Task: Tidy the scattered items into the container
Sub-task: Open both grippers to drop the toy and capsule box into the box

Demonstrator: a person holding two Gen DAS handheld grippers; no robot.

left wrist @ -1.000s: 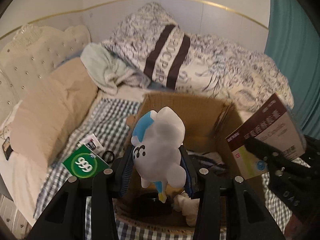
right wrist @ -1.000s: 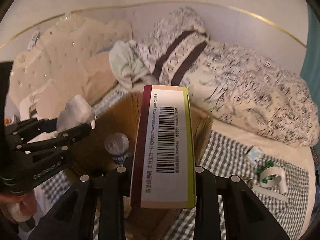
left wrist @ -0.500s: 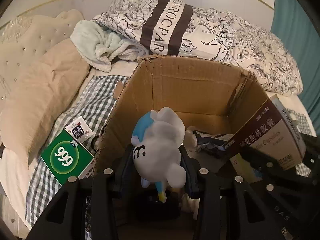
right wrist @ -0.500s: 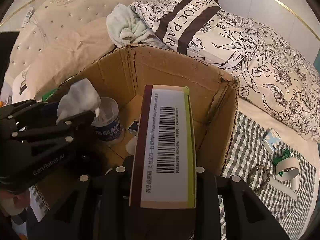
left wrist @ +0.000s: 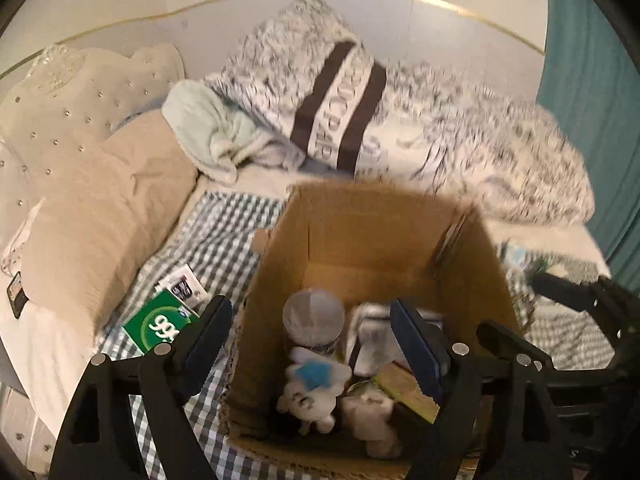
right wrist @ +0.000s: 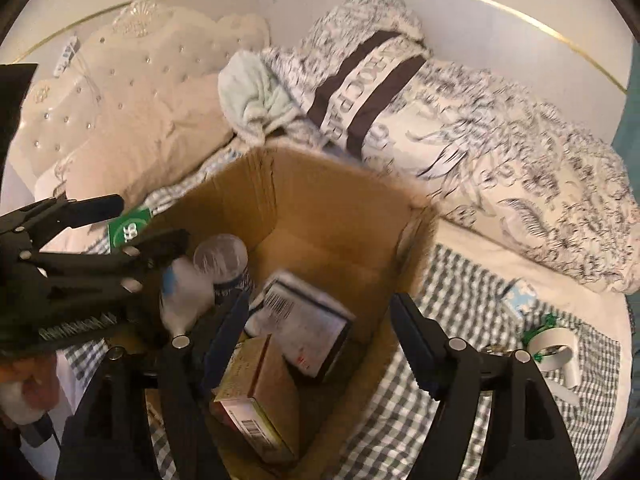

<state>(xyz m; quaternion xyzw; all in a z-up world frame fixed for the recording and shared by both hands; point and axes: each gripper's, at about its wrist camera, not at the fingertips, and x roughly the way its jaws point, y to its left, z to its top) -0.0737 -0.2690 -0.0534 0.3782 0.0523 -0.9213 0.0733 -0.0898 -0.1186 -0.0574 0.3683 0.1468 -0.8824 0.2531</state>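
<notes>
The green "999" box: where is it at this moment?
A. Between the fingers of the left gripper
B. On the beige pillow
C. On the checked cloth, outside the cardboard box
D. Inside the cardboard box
C. The green "999" box lies on the checked cloth, left of the cardboard box, and the left gripper is open and empty.

The cardboard box sits on the checked sheet, before the pillows; inside lie a plush toy, a cup and packets. A green packet lies left of it; a tape roll lies right.
</notes>
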